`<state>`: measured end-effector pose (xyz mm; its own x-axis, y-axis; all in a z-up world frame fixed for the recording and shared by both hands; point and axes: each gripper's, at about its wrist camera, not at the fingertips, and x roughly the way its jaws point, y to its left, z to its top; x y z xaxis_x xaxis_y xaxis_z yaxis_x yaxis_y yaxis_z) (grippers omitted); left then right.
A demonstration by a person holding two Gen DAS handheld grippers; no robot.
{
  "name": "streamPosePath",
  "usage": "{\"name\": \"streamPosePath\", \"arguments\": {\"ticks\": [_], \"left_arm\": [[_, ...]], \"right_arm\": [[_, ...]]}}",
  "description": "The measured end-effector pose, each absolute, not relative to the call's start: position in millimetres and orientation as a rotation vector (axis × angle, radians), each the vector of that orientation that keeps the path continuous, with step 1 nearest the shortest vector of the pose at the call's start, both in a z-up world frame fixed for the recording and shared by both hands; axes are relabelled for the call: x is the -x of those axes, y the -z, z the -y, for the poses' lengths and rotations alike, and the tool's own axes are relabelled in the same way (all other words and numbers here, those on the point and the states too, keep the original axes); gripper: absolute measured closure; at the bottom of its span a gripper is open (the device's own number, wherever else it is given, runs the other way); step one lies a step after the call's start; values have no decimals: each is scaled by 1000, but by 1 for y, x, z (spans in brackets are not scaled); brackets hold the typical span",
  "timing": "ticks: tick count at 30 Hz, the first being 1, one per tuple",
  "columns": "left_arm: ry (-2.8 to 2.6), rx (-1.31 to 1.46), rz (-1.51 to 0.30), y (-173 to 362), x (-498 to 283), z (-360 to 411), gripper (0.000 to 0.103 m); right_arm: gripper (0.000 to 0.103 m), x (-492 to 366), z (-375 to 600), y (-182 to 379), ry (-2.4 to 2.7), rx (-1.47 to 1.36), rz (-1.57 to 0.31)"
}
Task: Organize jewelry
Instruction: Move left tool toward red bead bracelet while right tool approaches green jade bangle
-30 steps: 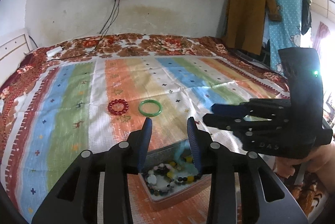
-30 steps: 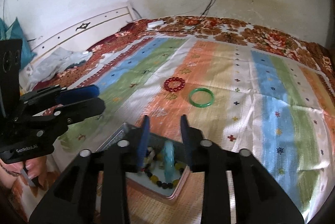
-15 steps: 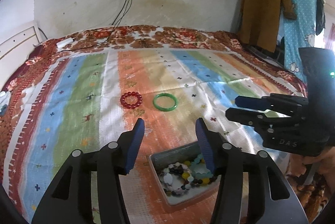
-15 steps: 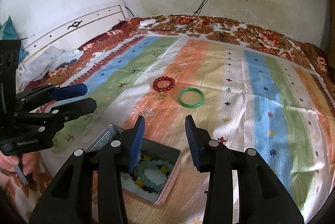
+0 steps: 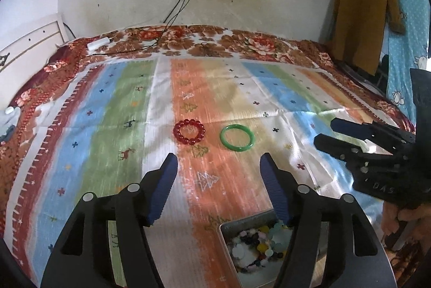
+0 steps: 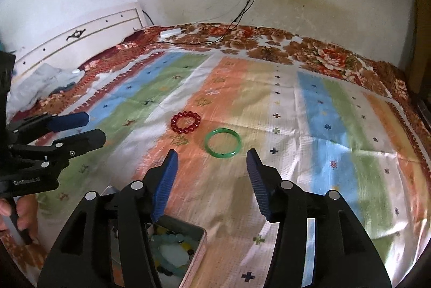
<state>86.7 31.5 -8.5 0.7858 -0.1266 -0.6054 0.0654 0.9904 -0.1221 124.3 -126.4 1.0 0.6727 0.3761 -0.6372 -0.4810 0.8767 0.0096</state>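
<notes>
Left wrist view alone shows hanging clothes (image 5: 358,16); right wrist view alone shows the headboard (image 6: 80,37).
Both grippers' jaws released, empty: left gripper (image 5: 218,166), right gripper (image 6: 211,162), above the bed's (image 5: 107,110) near edge by the tin (image 5: 242,223).

From my left gripper (image 5: 218,166) cam, the tin (image 5: 237,223) under the right finger is half hidden and cut off at the bottom edge, and its beads are a blurry jumble I can't sort. Same on the right gripper (image 6: 212,162) cam: the left finger covers most of the tin.
</notes>
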Motion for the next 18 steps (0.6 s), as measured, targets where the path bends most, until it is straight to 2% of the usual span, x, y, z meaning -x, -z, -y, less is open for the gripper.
{"name": "streamPosePath", "arguments": {"ticks": [5,18], "left_arm": [[91,92,-663,9,-98,-34,32],[41,94,-686,16,-132,-41,29]], "right_arm": [[49,-131,125,1,-482,160,-688],[49,-166,129,9,-462,97,-743]]}}
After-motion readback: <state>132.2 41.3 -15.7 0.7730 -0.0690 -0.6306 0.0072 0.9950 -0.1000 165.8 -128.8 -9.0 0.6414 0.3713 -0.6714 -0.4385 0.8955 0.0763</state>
